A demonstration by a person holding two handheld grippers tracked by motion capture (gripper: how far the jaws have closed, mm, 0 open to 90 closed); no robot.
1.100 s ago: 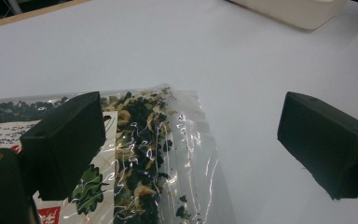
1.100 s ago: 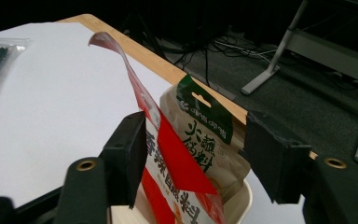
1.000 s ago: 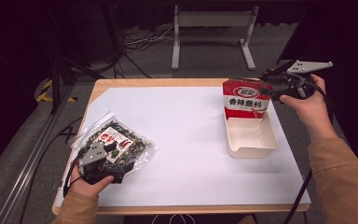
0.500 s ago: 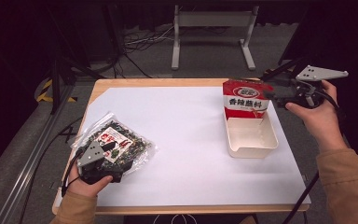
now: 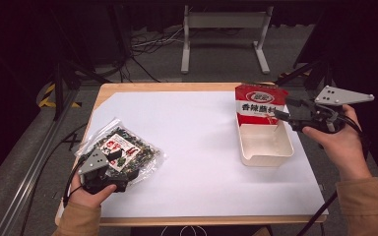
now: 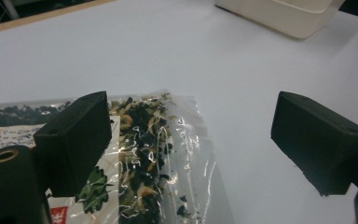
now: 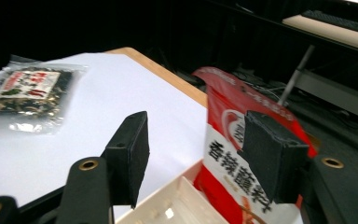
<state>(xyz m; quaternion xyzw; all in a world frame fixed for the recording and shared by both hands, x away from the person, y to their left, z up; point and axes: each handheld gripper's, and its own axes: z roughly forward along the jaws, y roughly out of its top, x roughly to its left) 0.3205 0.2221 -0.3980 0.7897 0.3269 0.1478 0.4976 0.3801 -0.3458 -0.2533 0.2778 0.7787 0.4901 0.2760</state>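
A clear bag of dark dried greens (image 5: 128, 147) with a red and white label lies flat at the table's front left. My left gripper (image 5: 115, 156) rests over its near end. In the left gripper view the left gripper (image 6: 191, 135) is open, its jaws have just been closing a little, and the bag (image 6: 144, 140) lies below them unpressed. A red seasoning packet (image 5: 258, 104) stands upright at the far end of a white tray (image 5: 266, 152). My right gripper (image 5: 279, 116) hovers just right of it, open and empty, jaws just closing slightly; the packet (image 7: 223, 158) sits behind its right jaw.
A white sheet (image 5: 202, 147) covers the wooden table top. The tray's hollow in front of the packet holds nothing. A metal stand (image 5: 224, 39) and cables lie on the floor beyond the far edge. A rail runs along the left side.
My right hand and gripper have drawn back to the right, away from the red packet, which stays standing in the tray. The left hand and the bag have kept still.
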